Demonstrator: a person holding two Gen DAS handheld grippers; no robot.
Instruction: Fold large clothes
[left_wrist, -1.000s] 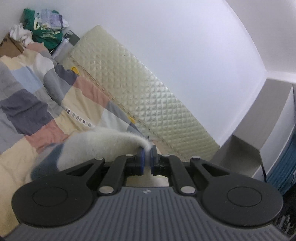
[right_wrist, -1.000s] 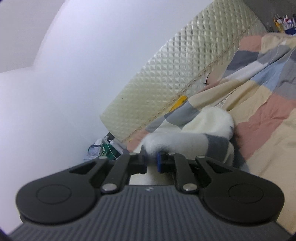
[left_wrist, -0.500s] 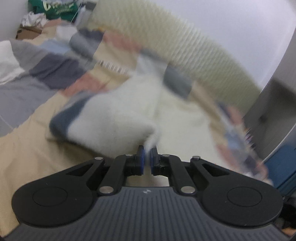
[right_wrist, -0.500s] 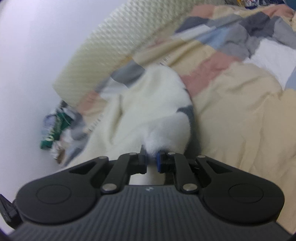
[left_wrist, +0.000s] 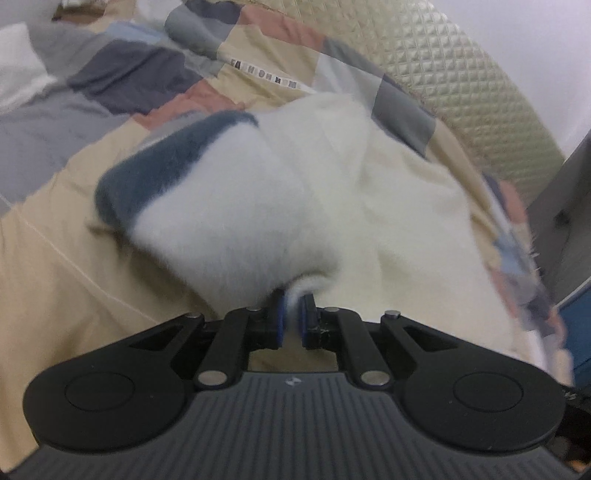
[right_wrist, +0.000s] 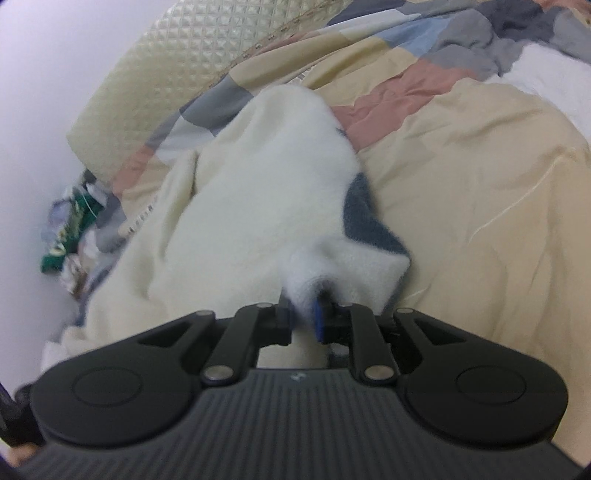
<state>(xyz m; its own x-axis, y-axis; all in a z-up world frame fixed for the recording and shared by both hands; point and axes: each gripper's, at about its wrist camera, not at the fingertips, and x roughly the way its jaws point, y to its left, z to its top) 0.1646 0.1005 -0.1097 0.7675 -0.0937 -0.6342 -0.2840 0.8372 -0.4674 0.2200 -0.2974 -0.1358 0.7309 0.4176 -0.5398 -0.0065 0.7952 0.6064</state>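
The fluffy white garment (left_wrist: 280, 206) with its dark blue-grey band (left_wrist: 162, 170) lies bunched on the bed, on a patchwork quilt (right_wrist: 461, 155) of beige, pink and grey blocks. Left hand-held gripper (left_wrist: 291, 314) pinches a fold of it, jaws easing apart; right hand-held gripper (right_wrist: 306, 314) has fleece between its pads too — also loosening. A quilted cream mattress (left_wrist: 461, 74) leans on the white wall. Blurry clutter (right_wrist: 70, 229) sits in the corner — can't make it out.
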